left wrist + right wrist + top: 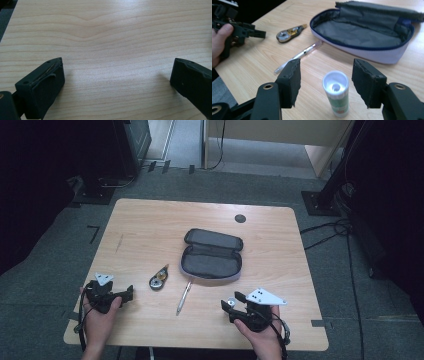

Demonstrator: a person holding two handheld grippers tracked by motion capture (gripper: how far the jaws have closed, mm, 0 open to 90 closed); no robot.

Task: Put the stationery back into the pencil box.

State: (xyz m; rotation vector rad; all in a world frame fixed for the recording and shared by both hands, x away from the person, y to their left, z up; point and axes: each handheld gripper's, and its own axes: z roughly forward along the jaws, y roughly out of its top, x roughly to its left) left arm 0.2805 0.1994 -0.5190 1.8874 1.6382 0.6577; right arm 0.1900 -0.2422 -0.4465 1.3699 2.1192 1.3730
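Straddling a small glue stick (336, 96) near the open pencil case (372, 35), right gripper (325, 85) jaws spread.
Light, rigid, smooth tube, likely to roll; best pinched mid-body. Left gripper (117, 82) spread, empty.

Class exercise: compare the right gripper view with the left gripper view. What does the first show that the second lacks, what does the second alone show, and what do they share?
Right gripper view alone: a glue stick standing upright between the open right gripper's jaws, untouched; beyond it a pen, a correction tape dispenser, an open pencil case, and the other hand holding the left gripper.

Left gripper view alone: a long stretch of bare wood grain between the left gripper's own wide-open jaws, and a strip of dark floor at the table's edge.

Shared: the light wooden table and two black jaws set apart.
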